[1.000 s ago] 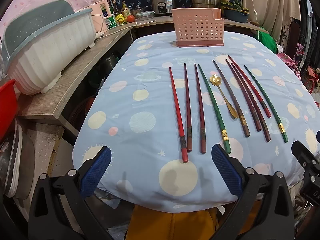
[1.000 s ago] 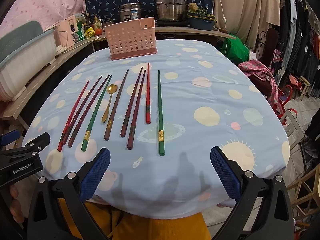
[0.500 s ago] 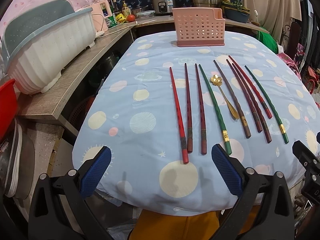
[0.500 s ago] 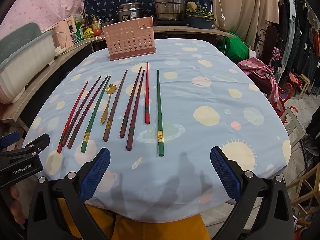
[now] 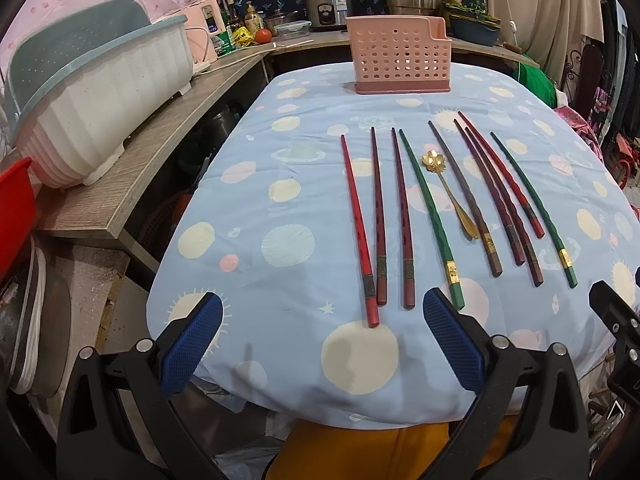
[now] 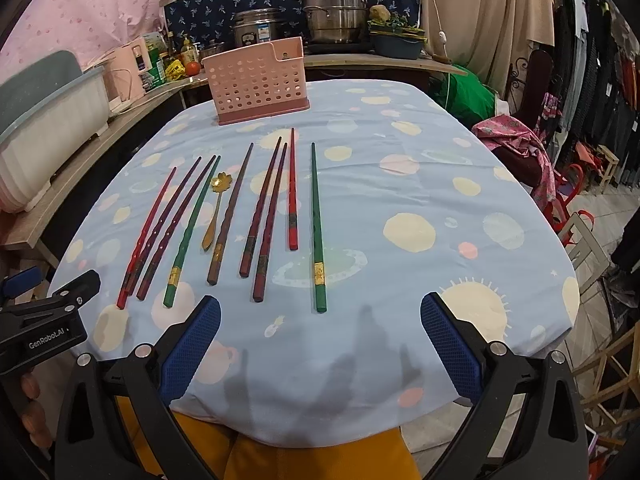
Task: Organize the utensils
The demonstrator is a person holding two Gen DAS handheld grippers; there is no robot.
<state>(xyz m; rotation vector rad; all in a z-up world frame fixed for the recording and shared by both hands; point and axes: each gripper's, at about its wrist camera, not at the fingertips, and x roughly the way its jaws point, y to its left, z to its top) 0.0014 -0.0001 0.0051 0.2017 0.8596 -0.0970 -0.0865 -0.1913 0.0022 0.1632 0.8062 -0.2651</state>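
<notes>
Nearest to the camera, the left gripper (image 5: 322, 342) hangs over the near edge of the table, at 6 o'clock in its own view, with its blue pads wide apart and nothing between them. The right gripper (image 6: 320, 340) is in the same state, wide and empty, also at 6 o'clock of its view. Compared with one second ago, both grippers have hardly moved; the left view has only shifted a little, so the chopsticks sit slightly lower in it.

On the blue tablecloth (image 5: 256, 208) the utensils lie in one row, all pointing away toward 12 o'clock, and none has changed place. In the left view, the red chopstick (image 5: 359, 226) is the leftmost, with its thick end just beyond the gripper. Two dark red chopsticks follow beside it, then a green chopstick (image 5: 432, 220) whose thick end lies just beside the right pad. The gold spoon (image 5: 452, 198) lies just right of it, bowl at the far end. More dark chopsticks and a second green chopstick (image 6: 317, 228) continue toward 3 o'clock.

Farther away, toward 12 o'clock, the pink basket (image 5: 398, 56) stands upright on the cloth, well apart from the chopstick tips. Behind it a steel pot (image 6: 336, 12) stands on the counter.
</notes>
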